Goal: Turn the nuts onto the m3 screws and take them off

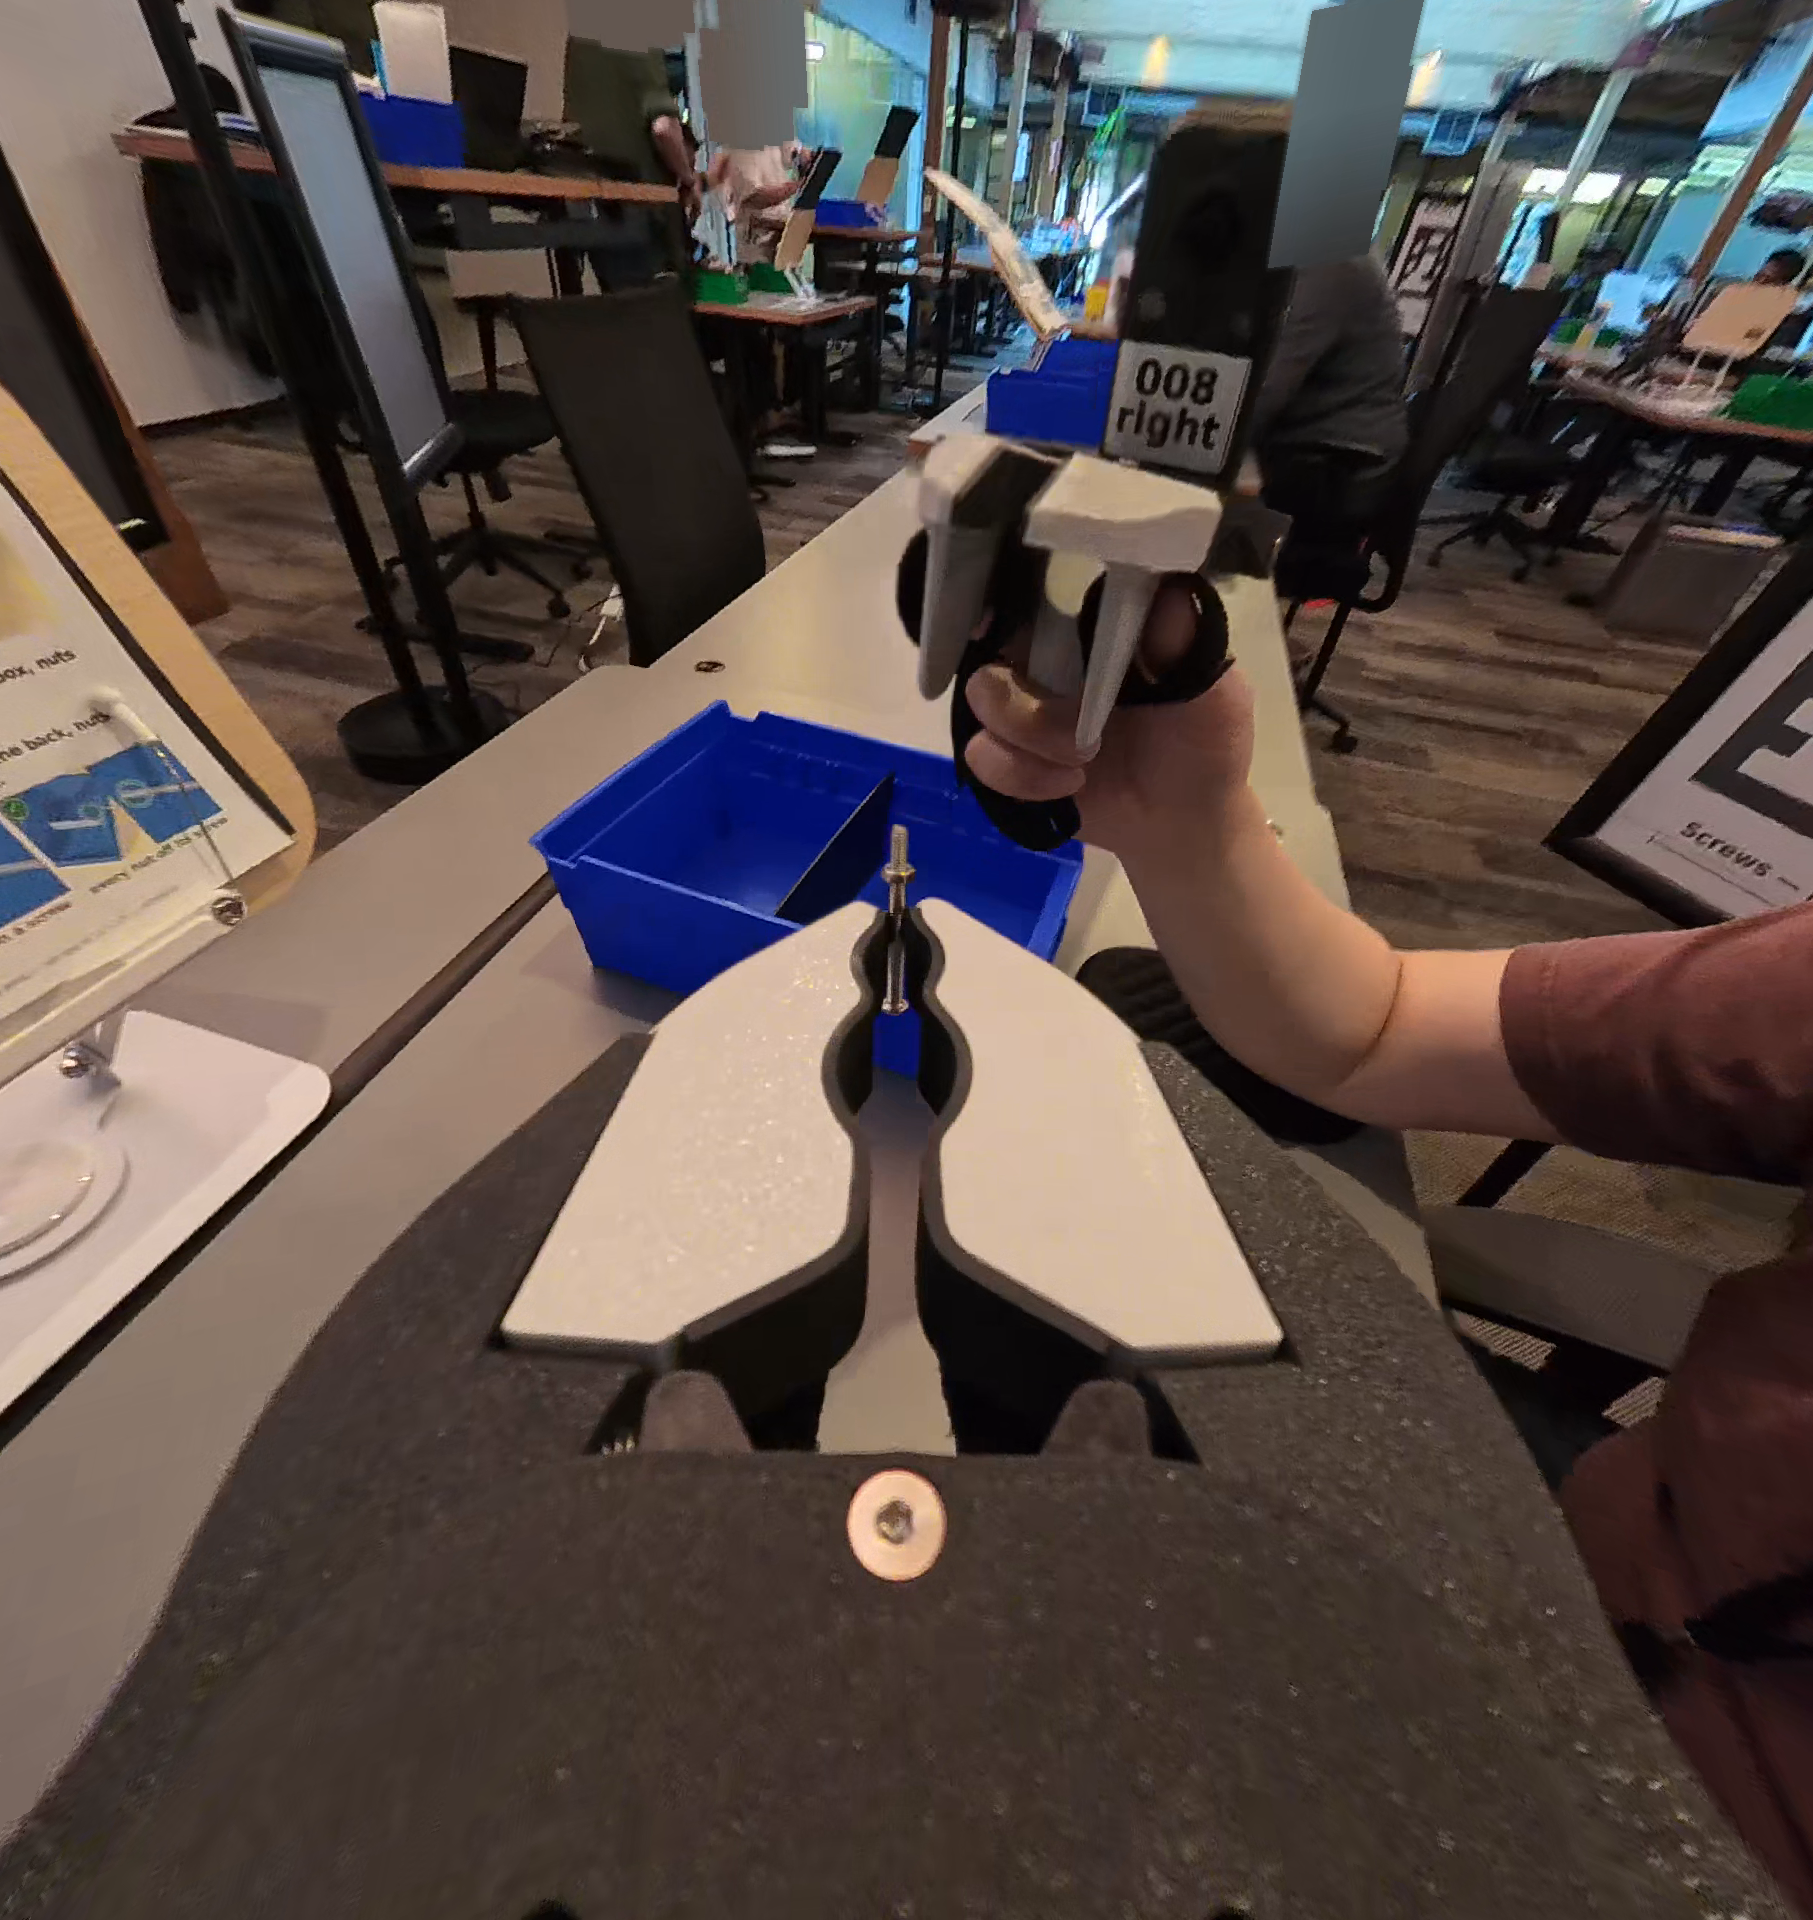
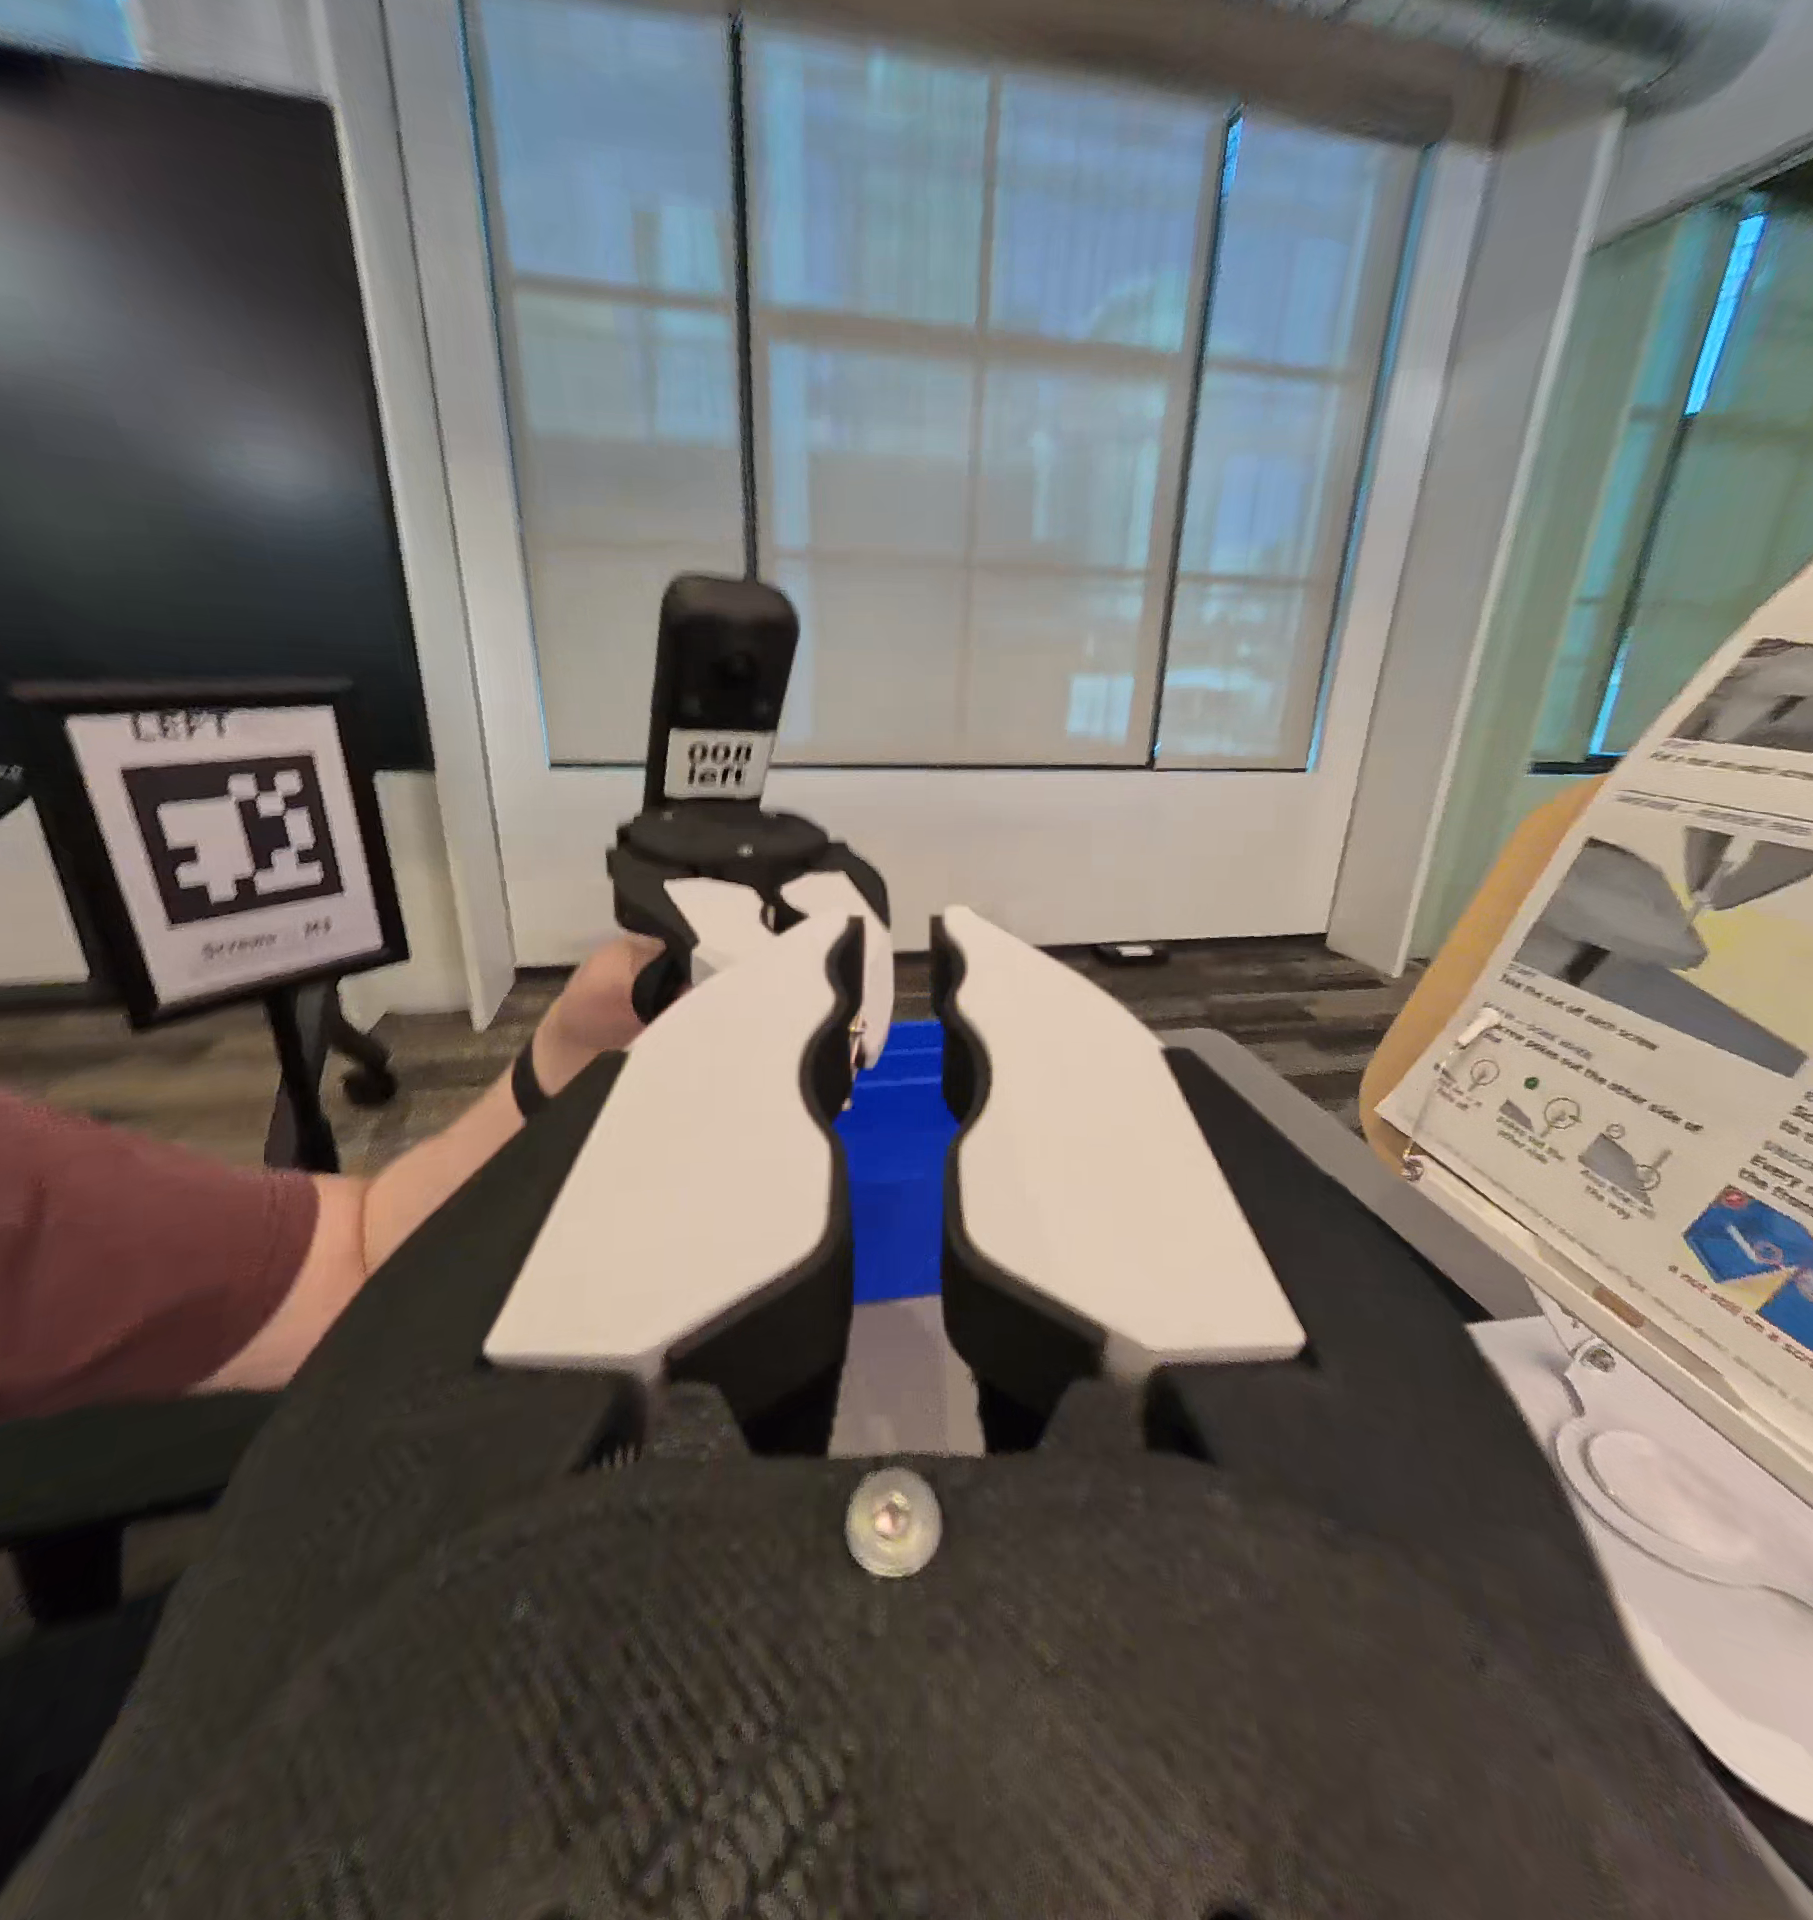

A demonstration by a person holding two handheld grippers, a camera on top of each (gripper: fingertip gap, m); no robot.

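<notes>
Left gripper [image 1: 897, 914]: fingers were pinched on the screw [image 1: 896, 940] at centre frame, the shaft standing upright between the tips with its top poking out above them.
Nut [image 1: 898, 878]: a small brass-looking collar sat on the shaft just above the tips (too small to say how far it was threaded).
Right gripper [image 2: 897, 925]: fingers were spread with a clear gap and nothing between them; in the left wrist view it hung in the upper right of the frame [image 1: 1027, 707], fingers pointing down, above and apart from the screw.
Blue bin [image 1: 673, 831]: it rested on the grey tabletop [image 1: 445, 1039] behind the held screw, at middle frame, a dark divider [image 1: 845, 852] splitting it in two.
Step in hand: one gripper steadied the screw while the other was lined up for the nut, by my reading; whether the nut was going on or coming off, I could not tell.
Next move: it called for bringing the open fingers down over the nut, closing lightly on it, and turning about the shaft's axis while the pinch below stayed firm.
</notes>
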